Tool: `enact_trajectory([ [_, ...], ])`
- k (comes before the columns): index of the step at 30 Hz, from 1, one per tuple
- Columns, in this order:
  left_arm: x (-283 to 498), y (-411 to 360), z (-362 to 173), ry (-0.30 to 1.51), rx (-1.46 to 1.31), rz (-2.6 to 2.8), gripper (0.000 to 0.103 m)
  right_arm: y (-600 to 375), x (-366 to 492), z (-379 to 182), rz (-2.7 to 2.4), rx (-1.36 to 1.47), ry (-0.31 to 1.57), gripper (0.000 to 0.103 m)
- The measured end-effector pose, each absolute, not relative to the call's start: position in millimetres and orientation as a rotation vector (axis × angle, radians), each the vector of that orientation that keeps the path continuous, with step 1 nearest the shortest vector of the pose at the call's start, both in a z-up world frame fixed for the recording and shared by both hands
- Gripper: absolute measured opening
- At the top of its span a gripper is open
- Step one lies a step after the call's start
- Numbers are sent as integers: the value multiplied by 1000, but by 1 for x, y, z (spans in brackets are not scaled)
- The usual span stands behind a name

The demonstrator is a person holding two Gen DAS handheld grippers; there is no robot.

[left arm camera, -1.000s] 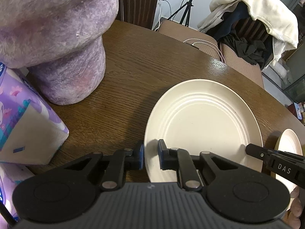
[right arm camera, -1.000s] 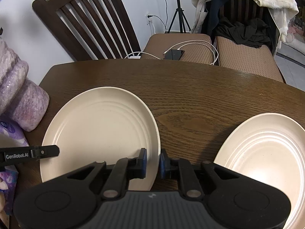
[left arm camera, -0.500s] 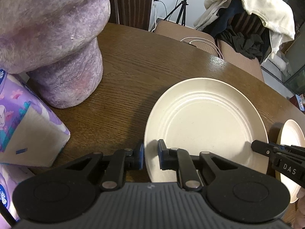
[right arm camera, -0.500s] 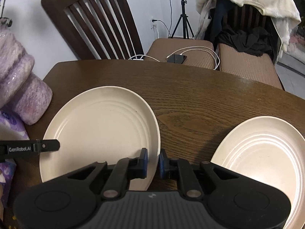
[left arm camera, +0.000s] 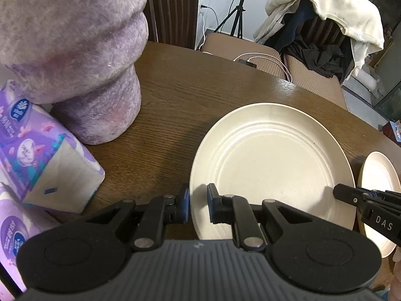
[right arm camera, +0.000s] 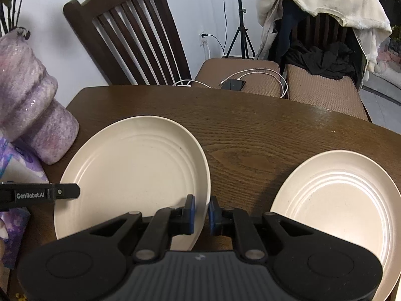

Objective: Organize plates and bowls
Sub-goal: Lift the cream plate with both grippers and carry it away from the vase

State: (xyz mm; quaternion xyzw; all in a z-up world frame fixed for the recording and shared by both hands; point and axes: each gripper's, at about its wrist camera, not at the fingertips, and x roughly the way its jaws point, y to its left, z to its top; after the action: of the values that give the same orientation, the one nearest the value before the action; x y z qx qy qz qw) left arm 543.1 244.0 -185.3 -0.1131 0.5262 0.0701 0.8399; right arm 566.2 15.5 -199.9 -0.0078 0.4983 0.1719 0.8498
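Both the left gripper [left arm camera: 198,207] and the right gripper [right arm camera: 201,213] clamp opposite rims of one cream plate [right arm camera: 132,173] over the wooden table [right arm camera: 250,135] (a second plate [right arm camera: 335,200] lies to its right).

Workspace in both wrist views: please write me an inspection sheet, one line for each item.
Surface: dark wooden table, round-edged.
Job's things: two cream plates; left plate gripped on both sides, right plate lies flat, apart from it. No bowls seen.
Clutter: purple fuzzy vase and tissue packs at the left edge.
Grippers: left claw straddles the left plate's left rim; right claw straddles its right rim.
Cables: white cables and a phone on a chair seat.
Surroundings: wooden chair, clothes over another chair, tripod.
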Motion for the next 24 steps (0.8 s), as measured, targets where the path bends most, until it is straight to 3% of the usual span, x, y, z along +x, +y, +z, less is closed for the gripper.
enact_trajectory([
  [24, 476, 231, -125, 1044, -239, 141, 15, 0, 499, -138, 366, 7, 974, 10],
])
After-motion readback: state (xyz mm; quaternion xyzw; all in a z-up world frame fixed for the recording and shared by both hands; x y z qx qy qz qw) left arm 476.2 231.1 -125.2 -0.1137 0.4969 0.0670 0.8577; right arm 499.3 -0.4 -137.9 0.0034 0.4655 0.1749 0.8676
